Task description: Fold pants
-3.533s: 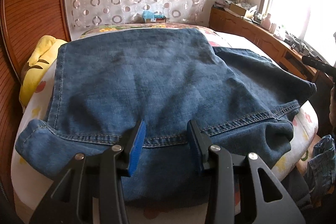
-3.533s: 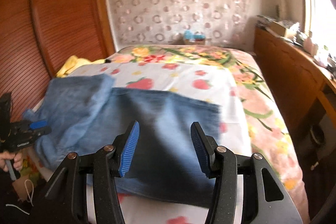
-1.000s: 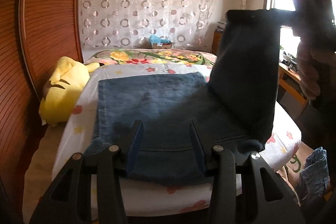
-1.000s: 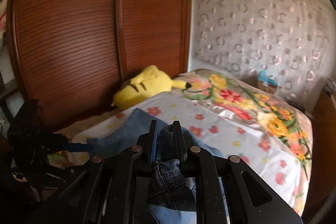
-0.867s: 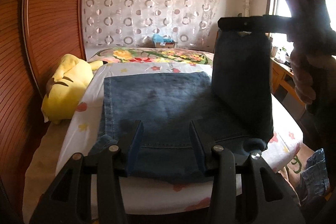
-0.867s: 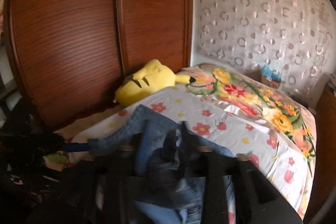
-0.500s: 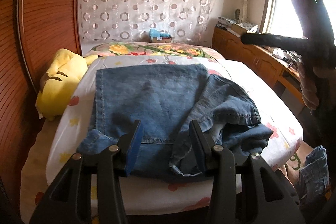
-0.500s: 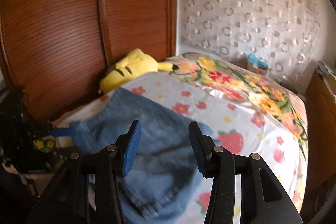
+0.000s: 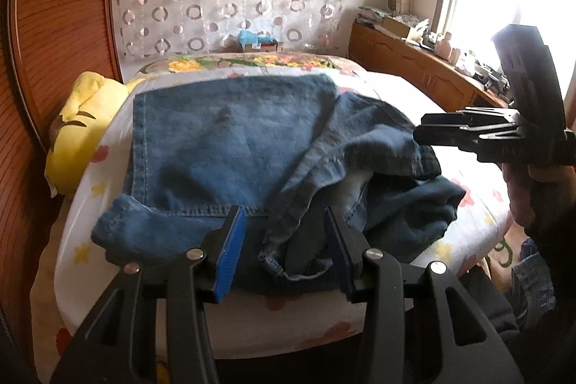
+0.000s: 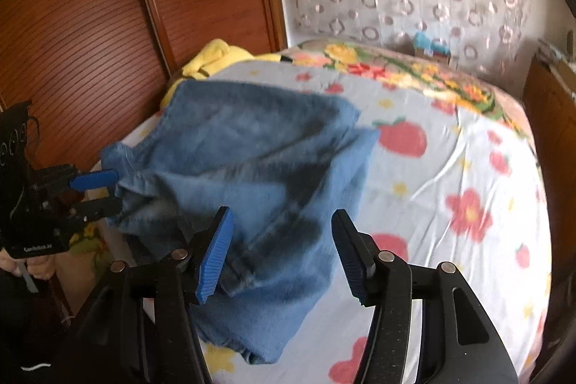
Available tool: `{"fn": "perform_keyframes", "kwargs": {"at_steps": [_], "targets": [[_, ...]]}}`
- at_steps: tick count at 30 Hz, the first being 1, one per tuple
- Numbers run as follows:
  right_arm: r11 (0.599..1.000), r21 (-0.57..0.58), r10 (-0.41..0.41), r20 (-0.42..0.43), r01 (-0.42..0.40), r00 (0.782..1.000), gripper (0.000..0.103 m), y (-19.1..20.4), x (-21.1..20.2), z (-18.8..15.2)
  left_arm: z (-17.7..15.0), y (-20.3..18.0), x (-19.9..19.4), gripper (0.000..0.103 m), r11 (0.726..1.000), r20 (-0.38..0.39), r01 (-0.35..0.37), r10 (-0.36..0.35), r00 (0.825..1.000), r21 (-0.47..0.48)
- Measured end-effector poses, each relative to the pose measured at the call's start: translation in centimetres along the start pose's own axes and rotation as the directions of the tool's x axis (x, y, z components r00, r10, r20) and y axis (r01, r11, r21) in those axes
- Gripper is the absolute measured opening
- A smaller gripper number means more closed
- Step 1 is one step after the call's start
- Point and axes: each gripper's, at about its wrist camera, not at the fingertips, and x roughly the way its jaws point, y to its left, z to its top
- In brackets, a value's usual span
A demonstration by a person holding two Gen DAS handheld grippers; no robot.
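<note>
My right gripper (image 10: 282,252) has its jaws opening. Blue denim lies below and between them, but the pads press on nothing. My left gripper (image 9: 286,252) has its jaws partly open, with a crumpled hem edge in the gap between them. I cannot see either pad bearing on the cloth, so I read this gripper as holding nothing.

The jeans (image 9: 230,146) lie across the near end of the bed (image 10: 468,168). One half lies flat with its stitched seam facing the left gripper. The other half lies bunched in a loose heap (image 9: 378,168) on the window side, partly over the flat panel. A yellow plush toy (image 9: 82,128) sits at the bed edge beside the wooden wardrobe (image 10: 108,24), just beside the jeans.

Step in hand, by my judgement: the fold-over of the loose half has been laid down unevenly and needs dressing. The next move calls for both jaws to close on the heap's free edge, draw it taut, and lay it square over the flat panel. Risk: gripping two layers at once would drag the flat panel out of line.
</note>
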Motion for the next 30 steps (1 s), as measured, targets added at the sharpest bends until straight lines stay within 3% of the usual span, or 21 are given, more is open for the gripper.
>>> {"fn": "perform_keyframes", "kwargs": {"at_steps": [6, 9, 10, 11, 12, 13, 14, 24, 30], "targets": [[0.998, 0.055, 0.038, -0.038, -0.036, 0.999, 0.058, -0.3, 1.0, -1.5, -0.6, 0.3, 1.4, 0.044, 1.0, -0.02, 0.026, -0.027, 0.999, -0.007], [0.996, 0.076, 0.061, -0.054, -0.057, 0.997, 0.058, -0.6, 1.5, -1.9, -0.5, 0.7, 1.9, 0.03, 0.999, -0.023, 0.034, -0.034, 0.999, -0.019], [0.994, 0.078, 0.075, -0.059, -0.071, 0.995, 0.053, -0.6, 1.6, -1.9, -0.5, 0.9, 2.0, 0.028, 0.999, -0.025, 0.03, -0.031, 0.999, -0.027], [0.993, 0.076, 0.092, -0.058, -0.088, 0.994, 0.034, -0.5, 1.6, -1.7, -0.5, 1.1, 2.2, 0.018, 0.999, -0.029, 0.02, -0.021, 0.999, -0.036], [0.991, 0.067, 0.116, -0.058, -0.112, 0.991, 0.024, -0.5, 1.6, -1.5, -0.4, 1.2, 2.3, 0.011, 0.999, -0.035, 0.012, -0.013, 0.999, -0.037], [0.99, 0.048, 0.138, -0.058, -0.135, 0.989, 0.011, -0.2, 1.5, -1.1, -0.3, 1.4, 2.4, 0.01, 0.999, -0.035, 0.005, -0.006, 0.999, -0.035], [0.99, 0.018, 0.144, -0.054, -0.143, 0.988, 0.008, 0.2, 1.3, -0.6, -0.3, 1.5, 2.4, 0.006, 0.999, -0.029, 0.008, -0.009, 1.0, -0.036], [0.98, -0.156, 0.133, 0.066, -0.122, 0.989, 0.005, 3.4, -1.6, 8.6, 2.2, 2.8, -1.8, 0.001, 0.999, 0.099, 0.011, -0.007, 0.995, -0.045], [0.975, -0.192, 0.131, 0.092, -0.111, 0.987, 0.005, 5.6, 0.0, 13.2, 3.4, 4.4, -3.1, 0.001, 0.999, 0.127, -0.014, 0.02, 0.992, -0.045]]}}
